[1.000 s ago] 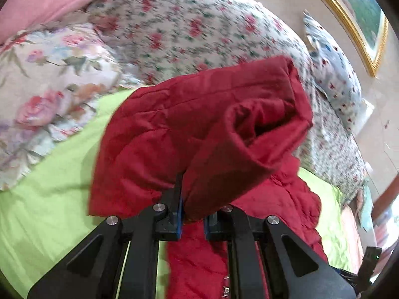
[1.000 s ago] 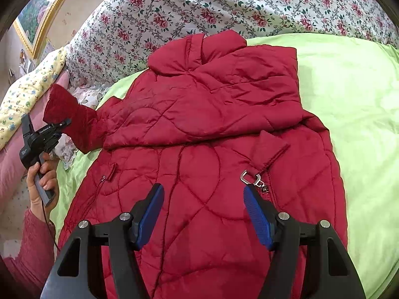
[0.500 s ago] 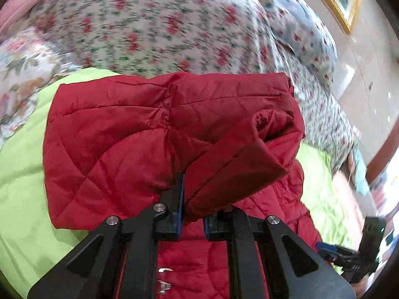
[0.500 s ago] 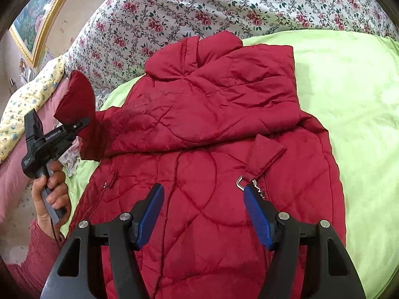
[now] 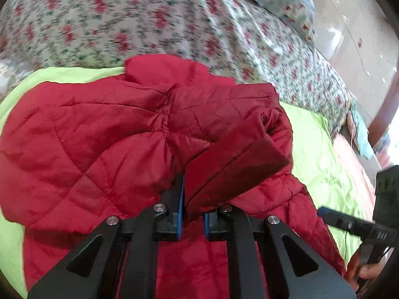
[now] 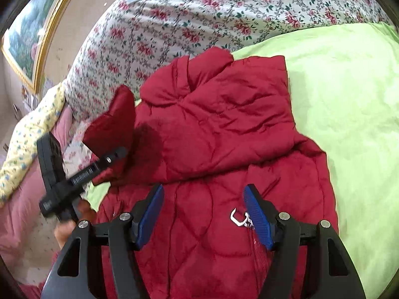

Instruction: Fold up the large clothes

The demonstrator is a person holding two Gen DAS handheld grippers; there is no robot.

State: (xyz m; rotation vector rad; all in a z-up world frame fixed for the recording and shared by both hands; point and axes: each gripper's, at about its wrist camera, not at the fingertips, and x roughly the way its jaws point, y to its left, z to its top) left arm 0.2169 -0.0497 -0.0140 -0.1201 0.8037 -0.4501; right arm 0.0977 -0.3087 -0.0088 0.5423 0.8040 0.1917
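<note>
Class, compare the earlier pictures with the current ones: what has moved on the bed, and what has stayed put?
The left tool, shut on the sleeve, has carried its cuff in over the red coat. The right tool stays open above the coat's lower part, holding nothing.

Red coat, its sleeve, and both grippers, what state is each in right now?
Red coat: spread on the green sheet, one side folded over.
Sleeve: lifted, cuff pinched.
Left gripper: shut on the sleeve.
Right gripper: open, above the coat, holding nothing.
Metal clasp: lying on the coat.
</note>
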